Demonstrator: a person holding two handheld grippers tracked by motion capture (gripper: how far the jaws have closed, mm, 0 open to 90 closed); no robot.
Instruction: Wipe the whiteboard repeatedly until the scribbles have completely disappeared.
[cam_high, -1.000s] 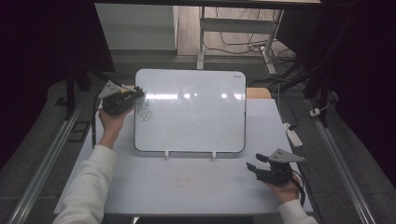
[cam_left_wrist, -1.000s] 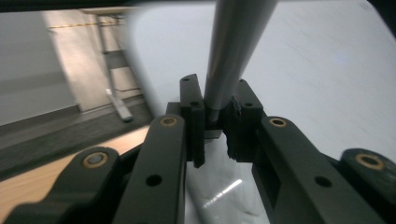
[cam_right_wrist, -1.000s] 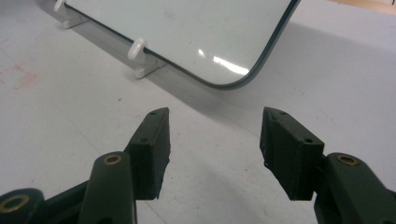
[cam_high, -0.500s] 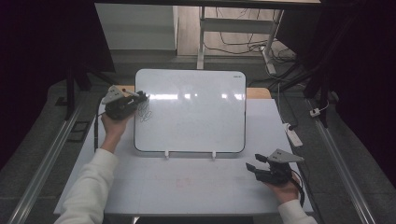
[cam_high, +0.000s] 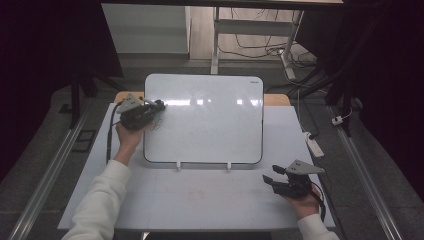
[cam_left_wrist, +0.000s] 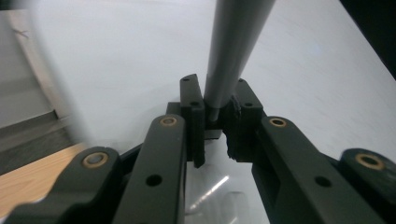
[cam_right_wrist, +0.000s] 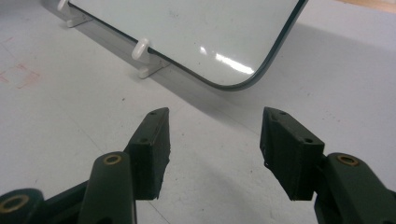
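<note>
At the whiteboard's (cam_high: 205, 120) left edge, left gripper (cam_high: 159, 106) clamps a grey marker (cam_left_wrist: 236, 46); tilt could skid it; right gripper (cam_high: 270, 181) gapes, empty

Lab (floor cables (cam_high: 260, 47), rails (cam_high: 45, 185)).

Whiteboard (cam_high: 205, 120) lies on the tabletop (cam_high: 200, 200), toward its far edge, propped on two clips (cam_high: 178, 165) at its near edge. Left tool (cam_high: 159, 106) sits over the board's left edge, far corner, pen (cam_left_wrist: 233, 46) between its jaws. Right tool (cam_high: 270, 180) rests on the tabletop, near right, just off the board's near right corner. Power strip (cam_high: 314, 145) lies at the tabletop's right edge.
</note>
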